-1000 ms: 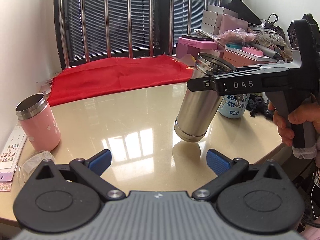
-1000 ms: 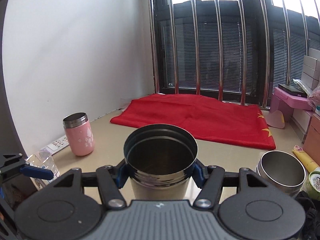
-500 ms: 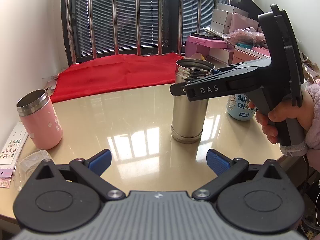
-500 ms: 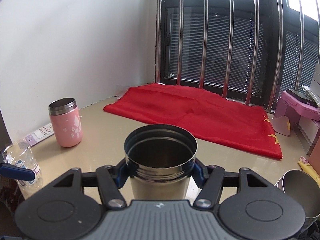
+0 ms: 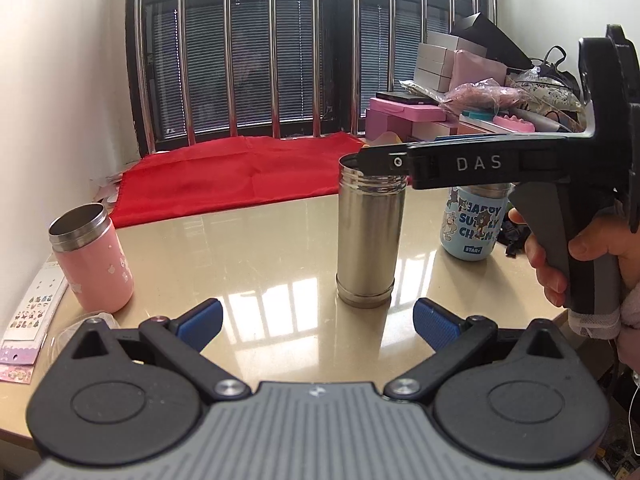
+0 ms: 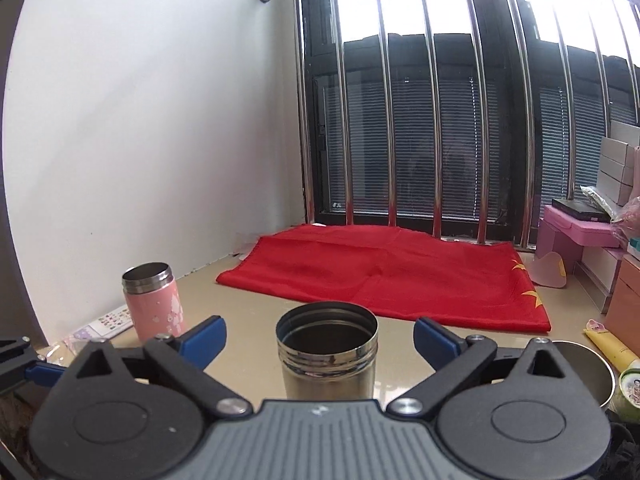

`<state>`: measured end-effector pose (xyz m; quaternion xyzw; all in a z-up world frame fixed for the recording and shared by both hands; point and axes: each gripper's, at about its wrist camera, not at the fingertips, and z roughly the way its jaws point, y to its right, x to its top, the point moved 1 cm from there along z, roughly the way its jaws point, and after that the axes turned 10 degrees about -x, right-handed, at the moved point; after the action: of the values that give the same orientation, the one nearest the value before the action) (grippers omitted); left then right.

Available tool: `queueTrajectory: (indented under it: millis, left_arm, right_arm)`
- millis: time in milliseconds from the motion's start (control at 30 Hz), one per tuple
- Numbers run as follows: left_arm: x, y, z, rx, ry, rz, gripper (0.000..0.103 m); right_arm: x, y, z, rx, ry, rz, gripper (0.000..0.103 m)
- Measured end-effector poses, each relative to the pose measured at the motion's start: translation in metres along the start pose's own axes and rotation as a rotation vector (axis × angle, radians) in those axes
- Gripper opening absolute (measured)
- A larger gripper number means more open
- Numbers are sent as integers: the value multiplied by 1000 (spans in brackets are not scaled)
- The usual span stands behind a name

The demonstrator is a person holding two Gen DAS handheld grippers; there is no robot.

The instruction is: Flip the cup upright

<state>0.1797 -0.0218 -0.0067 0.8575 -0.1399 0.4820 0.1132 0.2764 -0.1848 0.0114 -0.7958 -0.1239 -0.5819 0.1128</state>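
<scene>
On your far left a sticker sheet (image 5: 34,312) lies at the table (image 5: 248,248) edge, touching nothing but the glossy top. Just beside it the pink cup (image 5: 92,258) stands upright, mouth open; in your right wrist view it sits near the wall, left of your fingers.

Your left gripper (image 5: 316,318) hangs low over the near edge with its jaws spread wide — the blue pads (image 5: 200,318) hold nothing, and bare table shows between them.

Past them, near the middle of the table, the steel cup (image 5: 368,236) stands upright on its base, open mouth up, threaded neck showing. Behind it the red cloth (image 5: 236,178) lies flat by the barred window.

Your right gripper (image 6: 316,338) is level with the steel cup's (image 6: 326,356) neck. In its own view the jaws stand wide apart, a clear gap between each blue pad (image 6: 202,338) and the rim — you are not gripping the cup. From the left wrist view one black finger crosses in front of the rim, so contact there cannot be told.

Further right a blue cartoon cup (image 5: 472,226) stands upright behind that finger. Your right hand (image 5: 568,256) wraps the grey handle at the table's right edge. A steel bowl (image 6: 588,368) sits at the right of the right wrist view, partly hidden by the gripper body.
</scene>
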Motion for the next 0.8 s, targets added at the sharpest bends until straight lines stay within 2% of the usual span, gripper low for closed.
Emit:
queueTrajectory:
  millis: [167,433,633,800]
  left_arm:
    - [-9,15,-40,25,121,-17,103]
    - [-40,39,-109,58,271,-49,103]
    - [-56,49,-146,98,328,-59,103]
    - [-63,51,-157,115,345,-65,103]
  right_arm:
    - [-6,-1,-71,-62,120,34,103]
    - [-44,-18,-164,-121,136,72,103]
    - [-63,-30,-203,-148,126,85,103]
    - [-75,-39,-220,-157,130,65,103]
